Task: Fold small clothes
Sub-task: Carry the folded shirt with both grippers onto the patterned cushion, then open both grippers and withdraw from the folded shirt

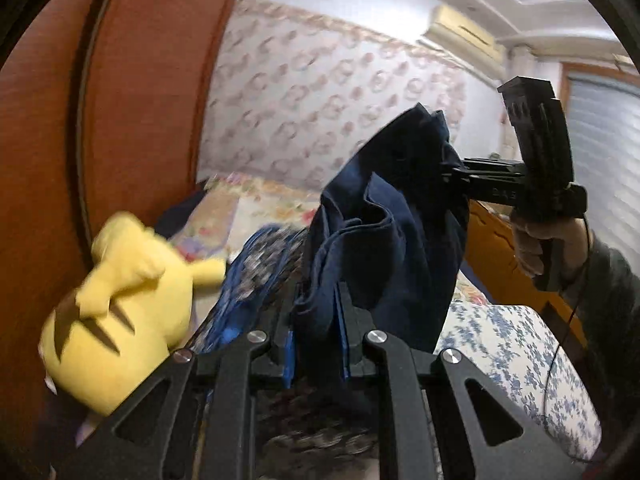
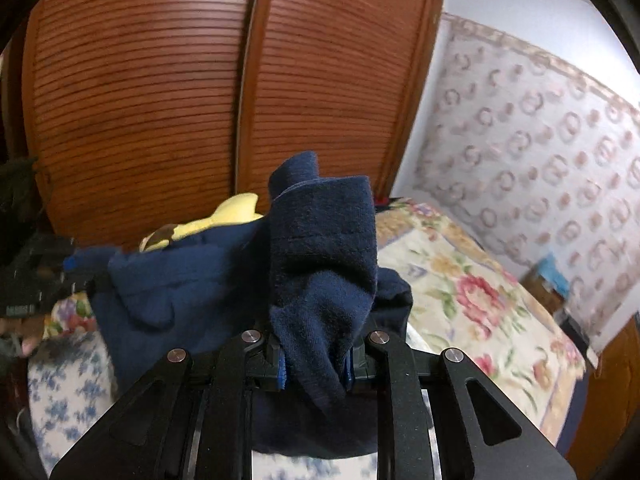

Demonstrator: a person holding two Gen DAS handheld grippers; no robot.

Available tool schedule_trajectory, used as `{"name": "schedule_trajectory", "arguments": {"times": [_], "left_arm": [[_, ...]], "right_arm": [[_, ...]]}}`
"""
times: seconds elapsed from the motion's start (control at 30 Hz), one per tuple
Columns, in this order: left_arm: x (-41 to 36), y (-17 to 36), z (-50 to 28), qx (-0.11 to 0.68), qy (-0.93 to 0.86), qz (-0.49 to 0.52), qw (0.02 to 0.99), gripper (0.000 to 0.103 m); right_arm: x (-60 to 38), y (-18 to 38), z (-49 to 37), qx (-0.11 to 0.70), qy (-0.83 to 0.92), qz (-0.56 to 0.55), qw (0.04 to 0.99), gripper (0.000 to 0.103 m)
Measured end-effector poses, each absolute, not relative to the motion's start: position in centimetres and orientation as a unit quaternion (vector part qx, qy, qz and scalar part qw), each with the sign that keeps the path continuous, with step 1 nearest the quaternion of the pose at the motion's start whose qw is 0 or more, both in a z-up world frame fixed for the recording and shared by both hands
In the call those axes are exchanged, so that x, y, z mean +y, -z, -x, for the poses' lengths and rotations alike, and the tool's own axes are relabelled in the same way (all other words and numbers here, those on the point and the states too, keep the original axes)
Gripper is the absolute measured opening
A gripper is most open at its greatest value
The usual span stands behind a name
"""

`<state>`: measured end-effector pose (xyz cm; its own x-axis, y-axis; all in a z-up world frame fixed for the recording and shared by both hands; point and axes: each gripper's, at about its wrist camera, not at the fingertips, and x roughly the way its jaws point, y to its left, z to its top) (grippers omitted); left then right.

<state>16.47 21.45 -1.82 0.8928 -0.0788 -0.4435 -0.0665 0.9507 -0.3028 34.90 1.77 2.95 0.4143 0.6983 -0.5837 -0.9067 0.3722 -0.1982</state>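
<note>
Left wrist view: the left hand-held gripper (image 1: 316, 344) is clamped on a bunched edge of the navy garment (image 1: 384, 240), which hangs in the air between both tools. The right hand-held gripper (image 1: 452, 174), held by a person's hand (image 1: 536, 244), bites the garment's far edge. A yellow plush toy (image 1: 120, 300) sits close at the left, against the wooden wardrobe (image 1: 120, 120); the floral bedspread (image 1: 512, 352) lies below.

Right wrist view: the right hand-held gripper (image 2: 316, 364) is closed on a thick fold of the navy garment (image 2: 320, 248); the rest sags leftward. The louvred wardrobe doors (image 2: 160, 100) stand behind, and the bed (image 2: 460, 288) offers open room to the right.

Judged step: the garment is lifted and not yet spread. The next move probably calls for drawing the grippers apart and lowering the cloth flat onto clear bedding, away from toy and wardrobe.
</note>
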Motion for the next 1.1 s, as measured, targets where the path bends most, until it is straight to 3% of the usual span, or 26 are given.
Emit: {"name": "schedule_trajectory", "arguments": {"times": [0.13,0.17,0.23,0.3,0.5,0.63,0.8,0.87,0.93,1.1], "left_arm": [[22.4,4.3,-16.6,0.252,-0.018,0.167,0.953,0.014],[22.5,4.6,-16.8,0.256,-0.021,0.166,0.952,0.013],[22.8,5.3,-16.7,0.262,-0.026,0.165,0.951,0.013],[23.0,5.9,-16.7,0.267,-0.03,0.163,0.949,0.013],[23.1,5.3,-15.7,0.272,-0.037,0.155,0.949,0.013],[22.6,4.5,-15.2,0.265,-0.057,0.136,0.953,0.014],[22.1,3.4,-14.3,0.254,-0.058,0.117,0.958,0.028],[21.8,2.8,-13.7,0.242,-0.059,0.111,0.962,0.048],[21.5,2.0,-13.1,0.233,-0.06,0.104,0.965,0.058],[20.5,0.6,-12.1,0.222,-0.058,0.088,0.969,0.061]], "right_arm": [[6.2,0.0,-36.8,0.219,-0.491,0.257,0.803,0.022],[6.8,0.5,-37.5,0.229,-0.486,0.251,0.805,0.027],[7.0,0.8,-38.5,0.239,-0.467,0.239,0.817,0.048],[6.2,0.4,-39.0,0.235,-0.458,0.221,0.829,0.054],[4.2,0.1,-37.2,0.203,-0.464,0.195,0.84,0.056],[4.2,2.5,-37.0,0.248,-0.498,0.187,0.809,0.056],[6.3,7.3,-37.7,0.307,-0.496,0.198,0.788,0.057],[6.3,8.3,-38.0,0.306,-0.494,0.185,0.793,0.057],[6.0,8.6,-37.6,0.299,-0.49,0.187,0.797,0.057],[4.9,7.5,-36.0,0.278,-0.461,0.179,0.823,0.056]]}}
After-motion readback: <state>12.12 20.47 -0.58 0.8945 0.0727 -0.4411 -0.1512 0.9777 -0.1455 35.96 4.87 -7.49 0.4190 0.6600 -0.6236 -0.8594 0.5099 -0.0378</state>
